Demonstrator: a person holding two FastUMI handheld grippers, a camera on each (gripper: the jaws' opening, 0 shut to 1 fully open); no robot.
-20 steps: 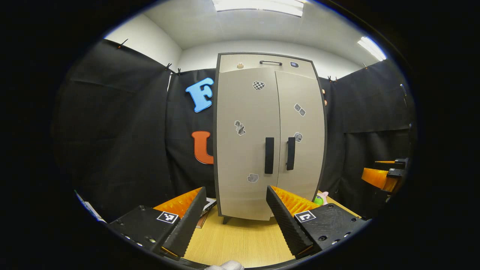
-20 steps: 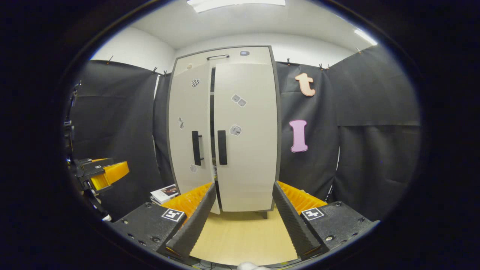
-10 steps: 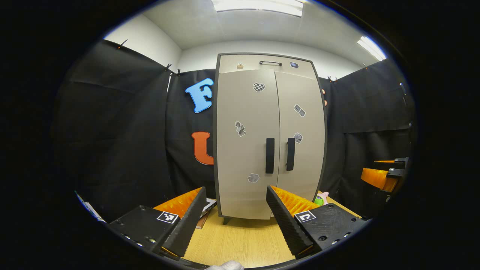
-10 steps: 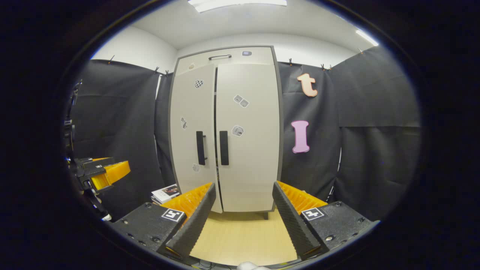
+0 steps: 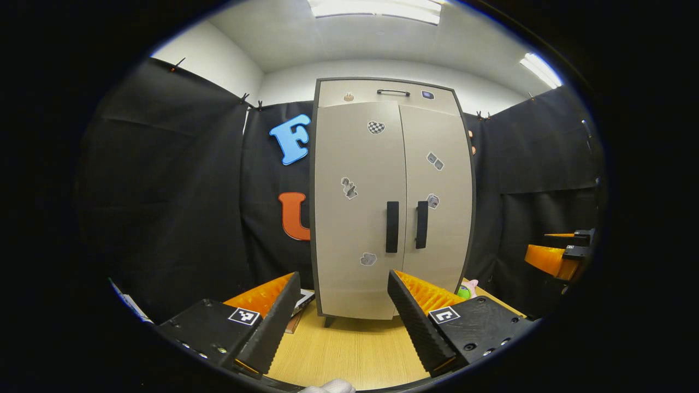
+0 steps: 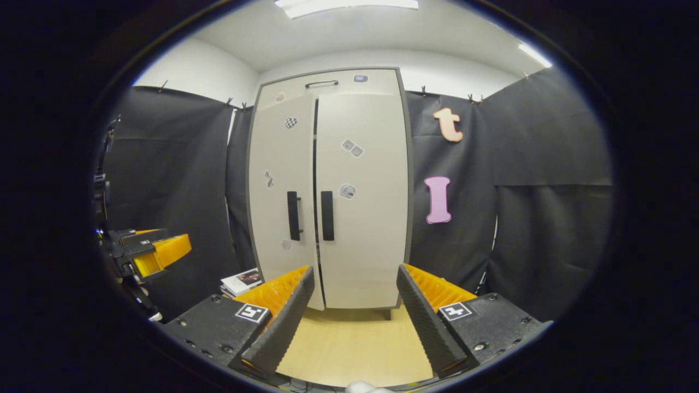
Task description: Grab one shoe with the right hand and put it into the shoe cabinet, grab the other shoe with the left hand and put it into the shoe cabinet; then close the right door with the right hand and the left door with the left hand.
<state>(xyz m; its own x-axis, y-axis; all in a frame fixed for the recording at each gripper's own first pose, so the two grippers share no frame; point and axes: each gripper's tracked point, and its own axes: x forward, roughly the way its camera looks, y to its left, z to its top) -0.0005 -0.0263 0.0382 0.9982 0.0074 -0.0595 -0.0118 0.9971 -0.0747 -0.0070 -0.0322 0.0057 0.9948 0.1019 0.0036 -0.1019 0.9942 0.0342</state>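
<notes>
Black cloth hangs around the booth under a white ceiling with strip lights, and a light wooden table (image 5: 355, 355) carries a tall grey shoe cabinet (image 5: 390, 202) with a dark frame. In the left gripper view both doors look flush: the left door (image 5: 357, 207) and the right door (image 5: 437, 202) meet along a thin seam, each with a black upright handle beside that seam, and small stickers are scattered across their fronts. In the right gripper view the cabinet (image 6: 333, 185) shows a narrow dark gap between the left door (image 6: 281, 191) and the right door (image 6: 363, 196), so from there the left door seems a touch proud of the right one. A drawer front with a thin black handle sits along the cabinet top. The shoes cannot be seen with the doors across the front. The left claw (image 5: 338, 314) is released, its two black ribbed fingers spread wide over the table, well short of the cabinet and holding nothing. The right claw (image 6: 355, 311) is likewise released and empty, its fingers apart and framing the cabinet's foot. A stack of books (image 6: 240, 281) lies on the table to the left of the cabinet, and a small green and pink object (image 5: 467, 289) peeks out by its right lower corner
</notes>
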